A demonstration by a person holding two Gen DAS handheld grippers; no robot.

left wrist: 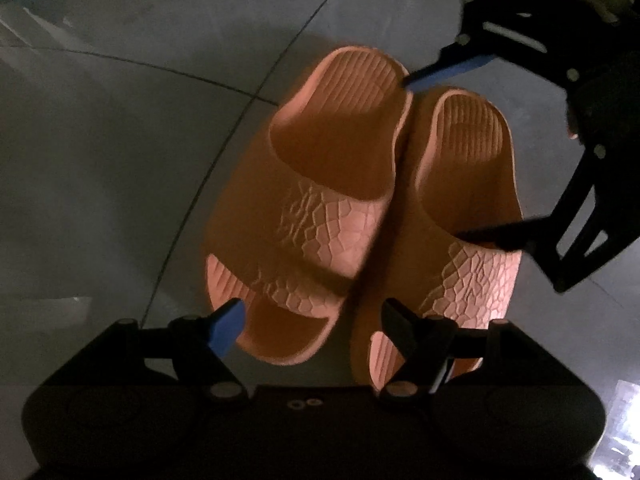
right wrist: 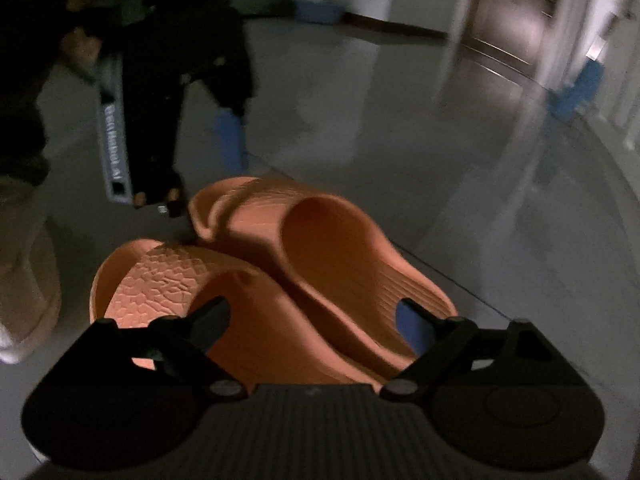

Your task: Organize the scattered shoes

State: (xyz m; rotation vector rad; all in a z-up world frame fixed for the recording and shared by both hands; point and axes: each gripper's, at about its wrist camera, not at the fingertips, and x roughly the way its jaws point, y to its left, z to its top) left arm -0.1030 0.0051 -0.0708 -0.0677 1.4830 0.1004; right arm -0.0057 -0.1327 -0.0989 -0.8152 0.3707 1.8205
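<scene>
Two orange slide slippers lie side by side and touching on the grey tiled floor. In the left wrist view the left slipper (left wrist: 316, 208) and the right slipper (left wrist: 452, 224) point their toes toward me. My left gripper (left wrist: 316, 320) is open, its fingers spread over both toe ends. My right gripper (left wrist: 444, 152) comes in from the right, open, one fingertip near the heels and one at the right slipper's strap. In the right wrist view the right gripper (right wrist: 316, 320) is open over the slippers' heels (right wrist: 328, 264), with the near slipper (right wrist: 168, 280) at left.
Grey floor tiles (left wrist: 120, 140) with dark grout lines surround the slippers. A person's light shoe (right wrist: 24, 300) stands at the left edge of the right wrist view. A dark door (right wrist: 508, 28) and blue objects (right wrist: 316, 10) are at the far wall.
</scene>
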